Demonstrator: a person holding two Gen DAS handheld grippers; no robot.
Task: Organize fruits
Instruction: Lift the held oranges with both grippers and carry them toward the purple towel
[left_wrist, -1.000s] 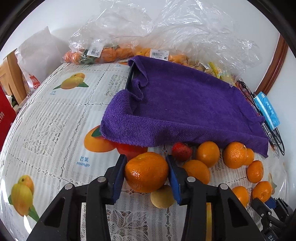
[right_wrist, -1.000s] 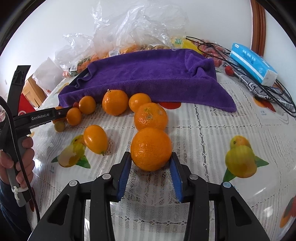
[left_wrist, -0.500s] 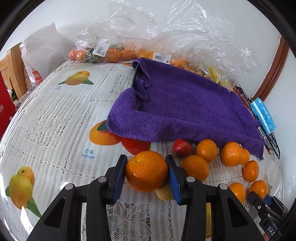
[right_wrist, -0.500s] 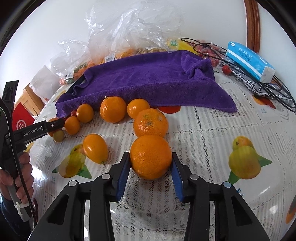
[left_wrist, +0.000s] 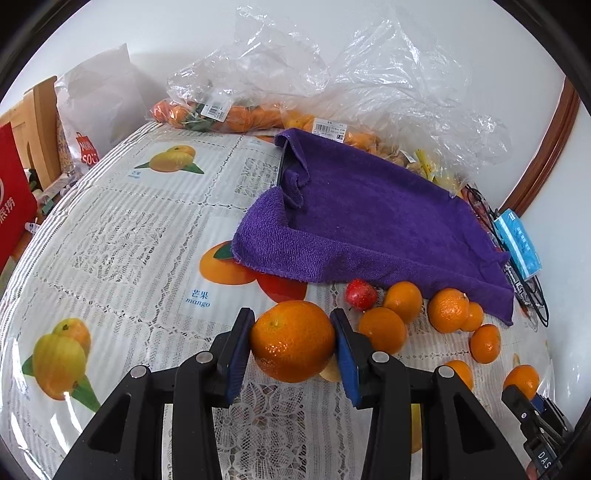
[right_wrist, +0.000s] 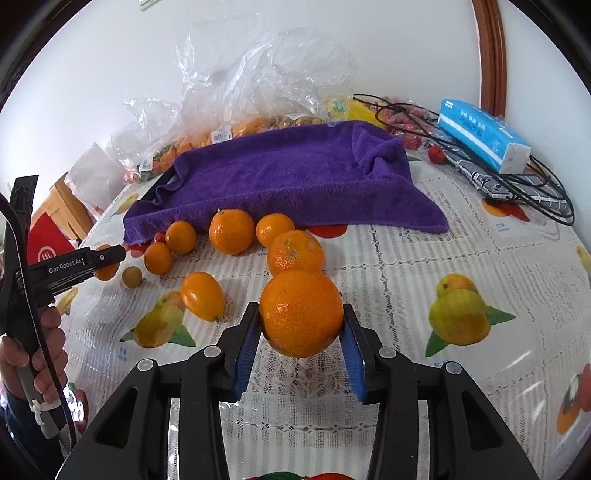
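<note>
My left gripper (left_wrist: 291, 341) is shut on a large orange (left_wrist: 292, 339) and holds it above the tablecloth. My right gripper (right_wrist: 301, 325) is shut on another large orange (right_wrist: 301, 312), lifted off the table. A purple towel (left_wrist: 369, 225) covers a dark tray behind the fruit; it also shows in the right wrist view (right_wrist: 288, 177). Several loose oranges (right_wrist: 232, 231) and a red strawberry (left_wrist: 361, 294) lie along the towel's front edge. The left gripper (right_wrist: 107, 258) shows at the left of the right wrist view.
Clear plastic bags of fruit (left_wrist: 236, 110) stand behind the towel. A blue tissue pack (right_wrist: 484, 134), cables and glasses (right_wrist: 524, 192) lie at the right. A small oval orange fruit (right_wrist: 202, 296) and a small yellowish fruit (right_wrist: 132, 277) lie on the fruit-print tablecloth (left_wrist: 110, 236).
Both grippers have risen with their oranges; the right orange has left the tablecloth, and the left gripper has drawn back slightly from the towel.
</note>
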